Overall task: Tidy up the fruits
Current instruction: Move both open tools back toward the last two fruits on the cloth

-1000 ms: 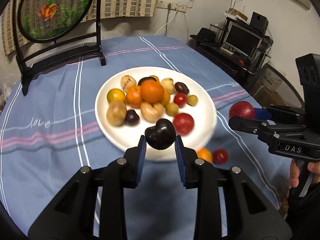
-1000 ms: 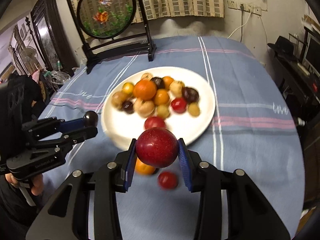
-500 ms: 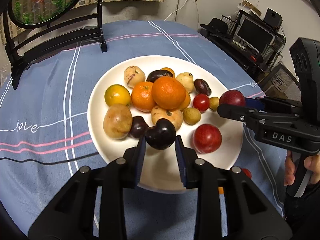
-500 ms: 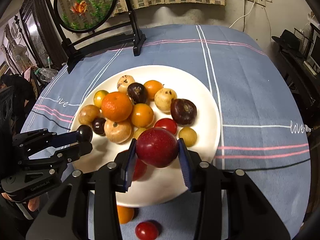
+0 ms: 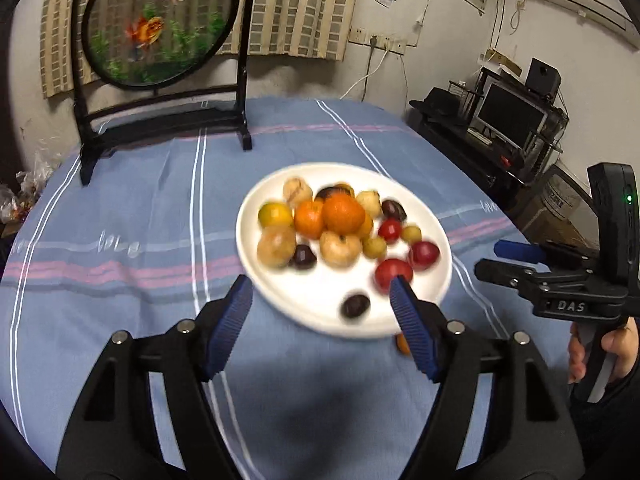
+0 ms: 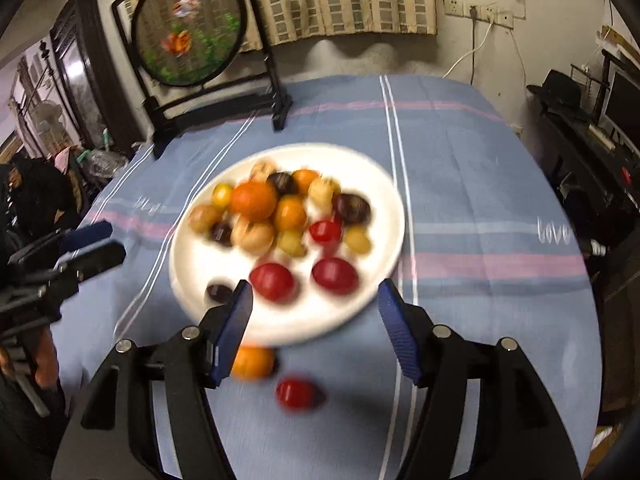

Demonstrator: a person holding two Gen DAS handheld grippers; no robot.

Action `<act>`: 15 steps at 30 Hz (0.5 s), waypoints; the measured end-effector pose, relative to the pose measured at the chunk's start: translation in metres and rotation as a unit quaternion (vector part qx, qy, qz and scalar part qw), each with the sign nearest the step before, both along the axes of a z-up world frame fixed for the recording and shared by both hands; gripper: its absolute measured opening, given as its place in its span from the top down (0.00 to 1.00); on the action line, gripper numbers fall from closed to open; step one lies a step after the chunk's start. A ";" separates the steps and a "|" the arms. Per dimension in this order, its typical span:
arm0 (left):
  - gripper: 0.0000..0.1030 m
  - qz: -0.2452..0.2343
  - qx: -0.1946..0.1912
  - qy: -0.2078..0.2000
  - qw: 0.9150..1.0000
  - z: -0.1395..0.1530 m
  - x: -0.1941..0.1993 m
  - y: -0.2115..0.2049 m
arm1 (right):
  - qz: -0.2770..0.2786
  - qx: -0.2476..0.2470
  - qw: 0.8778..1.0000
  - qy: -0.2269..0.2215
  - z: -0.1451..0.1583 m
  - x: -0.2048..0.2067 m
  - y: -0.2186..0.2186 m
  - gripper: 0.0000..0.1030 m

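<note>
Both tools have just been opening, and nothing is between the jaws of either. The left tool point(image 5: 322, 304) stands wide over the near edge of the plate point(image 5: 400, 192). The right tool point(image 6: 314, 306) stands wide, also at the plate's near edge.

A dark plum point(image 5: 355, 306) lies alone on the plate's near part. Two red fruits point(image 6: 304, 276) lie close by, apart from the main pile. An orange point(image 6: 253, 362) and a red tomato point(image 6: 298, 394) lie on the tabletop point(image 6: 480, 184), just off the plate's near edge.

Hazards:
- The plum may roll off the near rim.
- Either tool may nudge the plate when reaching for the orange.
- The orange or the tomato may roll off the tabletop's near edge if clipped.
</note>
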State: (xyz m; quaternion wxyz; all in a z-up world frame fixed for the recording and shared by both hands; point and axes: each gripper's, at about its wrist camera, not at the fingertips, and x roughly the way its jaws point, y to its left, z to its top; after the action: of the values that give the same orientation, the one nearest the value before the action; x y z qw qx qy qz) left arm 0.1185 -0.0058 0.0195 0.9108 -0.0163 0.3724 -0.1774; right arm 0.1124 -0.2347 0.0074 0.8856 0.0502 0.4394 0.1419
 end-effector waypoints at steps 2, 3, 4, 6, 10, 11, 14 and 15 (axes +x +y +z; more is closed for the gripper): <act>0.29 0.001 -0.003 0.019 1.000 -0.014 -0.016 0.003 | -0.006 0.016 1.000 0.011 -0.006 -0.018 -0.002 0.36; 0.29 0.002 -0.002 0.028 1.000 -0.019 -0.022 0.003 | -0.010 0.027 0.999 0.015 -0.010 -0.029 -0.001 0.36; 0.29 0.004 -0.003 0.036 0.999 -0.025 -0.027 0.004 | -0.014 0.032 0.999 0.017 -0.013 -0.037 0.000 0.36; 0.29 0.004 -0.009 0.049 0.999 -0.034 -0.034 0.004 | -0.017 0.031 0.999 0.023 -0.019 -0.047 0.006 0.36; 0.29 0.000 -0.006 0.060 0.998 -0.040 -0.042 0.002 | -0.014 0.012 0.999 0.047 -0.036 -0.049 0.017 0.36; 0.29 -0.001 -0.007 0.058 0.998 -0.039 -0.044 0.002 | -0.014 0.007 0.999 0.050 -0.039 -0.049 0.019 0.36; 0.29 0.001 -0.008 0.048 0.999 -0.034 -0.052 0.005 | -0.007 -0.011 0.999 0.039 -0.046 -0.047 0.026 0.36; 0.29 0.003 -0.010 0.049 0.999 -0.034 -0.052 0.006 | -0.004 -0.017 0.999 0.034 -0.048 -0.046 0.028 0.36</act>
State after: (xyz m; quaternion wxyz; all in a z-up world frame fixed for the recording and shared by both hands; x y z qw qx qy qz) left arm 0.0662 0.0000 -0.0147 0.8918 -0.0351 0.4147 -0.1777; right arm 0.0666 -0.2069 -0.0406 0.8716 0.0414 0.4710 0.1293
